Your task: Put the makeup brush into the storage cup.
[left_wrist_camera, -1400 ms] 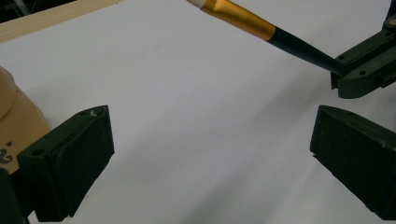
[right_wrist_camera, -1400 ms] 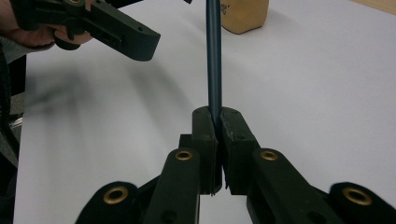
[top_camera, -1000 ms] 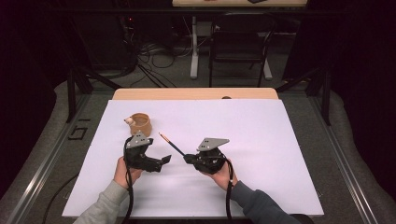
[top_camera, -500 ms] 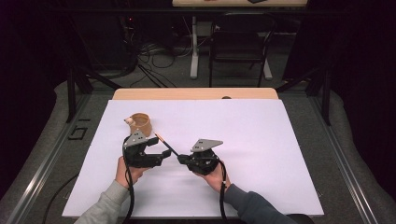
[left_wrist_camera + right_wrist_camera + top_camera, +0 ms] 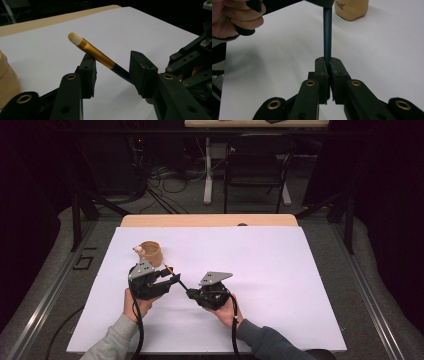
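A makeup brush (image 5: 100,55) with a pale tip, gold ferrule and dark handle (image 5: 327,37) hangs level above the white sheet. My right gripper (image 5: 328,65) is shut on the handle's end, seen at centre in the high view (image 5: 191,293). My left gripper (image 5: 112,72) has just been closing its jaws, and the brush runs between them. It leans against one pad (image 5: 88,71), with a gap to the other, so the jaws stay open. In the high view the left gripper (image 5: 172,279) sits just left of the right one.
A tan cup (image 5: 150,251) stands on the white sheet (image 5: 280,270) just beyond the left gripper, and also shows in the left gripper view (image 5: 7,77) and the right gripper view (image 5: 352,8). A hand (image 5: 239,17) holds the left gripper. Wooden table edge (image 5: 210,220) lies behind.
The right gripper has carried the brush leftward into the left gripper's jaws. Those jaws have narrowed around the ferrule. The cup has not moved.
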The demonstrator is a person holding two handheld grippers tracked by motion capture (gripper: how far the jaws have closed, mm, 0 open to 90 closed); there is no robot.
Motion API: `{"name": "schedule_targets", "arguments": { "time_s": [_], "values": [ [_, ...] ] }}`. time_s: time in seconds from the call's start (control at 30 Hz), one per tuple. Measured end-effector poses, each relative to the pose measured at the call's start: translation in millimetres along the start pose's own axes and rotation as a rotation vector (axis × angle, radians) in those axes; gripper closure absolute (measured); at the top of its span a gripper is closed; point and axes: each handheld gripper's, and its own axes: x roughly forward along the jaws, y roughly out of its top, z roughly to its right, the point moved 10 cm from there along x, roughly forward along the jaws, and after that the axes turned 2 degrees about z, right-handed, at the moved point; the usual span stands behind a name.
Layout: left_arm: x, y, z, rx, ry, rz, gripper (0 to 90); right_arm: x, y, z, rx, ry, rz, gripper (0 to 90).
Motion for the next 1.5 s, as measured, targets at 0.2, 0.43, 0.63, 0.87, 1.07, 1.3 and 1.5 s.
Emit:
{"name": "schedule_targets", "arguments": {
  "time_s": [0.2, 0.43, 0.63, 0.87, 1.07, 1.3, 1.5],
  "values": [
    [-1.2, 3.8, 4.1, 0.010, 0.008, 0.032, 66.0, 2.3, -0.6, -1.6, -0.012, -0.005, -0.007, 85.7],
    [-3.0, 10.3, 15.7, -0.006, -0.040, 0.074, 74.8, 4.4, -0.7, -2.9, -0.020, -0.008, -0.013, 85.4],
    [-2.6, 11.5, 21.6, -0.055, -0.103, 0.085, 79.9, 6.0, -1.5, -2.9, -0.014, -0.010, -0.018, 84.7],
    [-4.4, 13.9, 29.4, -0.019, -0.135, 0.090, 83.8, 6.3, -1.5, -1.6, 0.010, 0.000, -0.029, 79.5],
    [-6.7, 15.8, 33.7, 0.042, -0.119, 0.097, 83.8, 4.4, -2.0, 1.4, 0.014, -0.006, -0.043, 70.2],
    [-7.5, 13.2, 28.7, 0.081, -0.080, 0.083, 83.8, -3.5, 0.9, 9.8, 0.022, -0.041, -0.050, 46.3],
    [-9.8, 13.3, 23.0, 0.087, -0.057, 0.081, 83.7, -9.4, 3.1, 15.7, 0.028, -0.054, -0.048, 36.7]
  ]
}}
